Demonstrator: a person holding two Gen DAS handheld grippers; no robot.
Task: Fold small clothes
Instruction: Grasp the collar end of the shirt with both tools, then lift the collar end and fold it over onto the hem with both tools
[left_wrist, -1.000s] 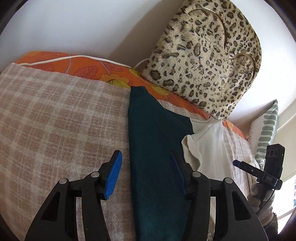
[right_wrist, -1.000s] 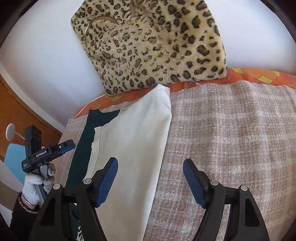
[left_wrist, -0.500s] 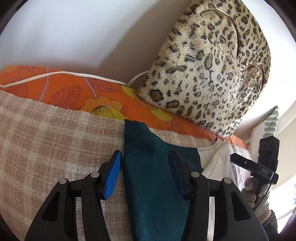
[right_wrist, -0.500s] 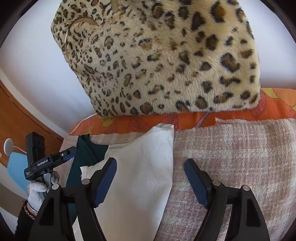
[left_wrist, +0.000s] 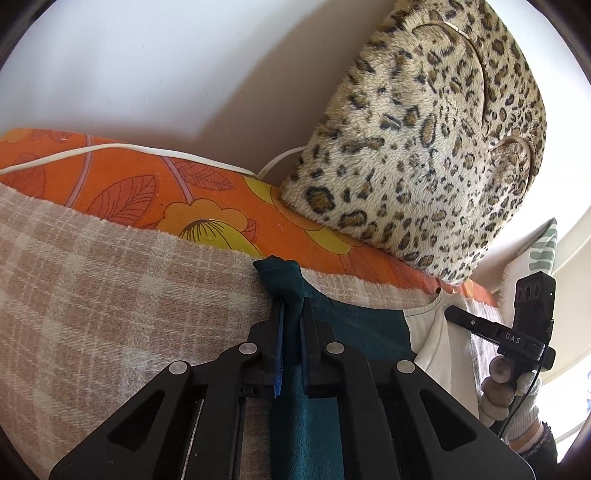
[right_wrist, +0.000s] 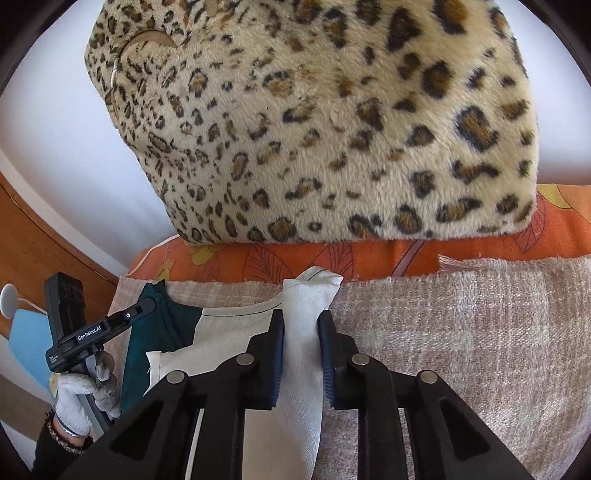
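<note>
A small garment, half teal and half white, lies on a beige checked blanket (left_wrist: 92, 288). My left gripper (left_wrist: 291, 314) is shut on the garment's teal far corner (left_wrist: 280, 280), which bunches up between the blue pads. My right gripper (right_wrist: 301, 325) is shut on the garment's white far corner (right_wrist: 314, 291). The teal part also shows in the right wrist view (right_wrist: 162, 325), and the white part in the left wrist view (left_wrist: 439, 343). Each gripper is seen from the other's camera: the right one (left_wrist: 458, 315), the left one (right_wrist: 147, 304).
A leopard-print cushion (left_wrist: 424, 147) (right_wrist: 314, 129) leans on the white wall just beyond the garment. An orange floral sheet (left_wrist: 147, 192) runs under the blanket's far edge, with a white cable (left_wrist: 110, 149) on it. A striped pillow (left_wrist: 543, 247) is at the right. Wooden furniture (right_wrist: 33, 236) stands at the left.
Both grippers moved forward along the garment to its far corners and closed on them, left on the teal corner, right on the white corner. They were open before.
</note>
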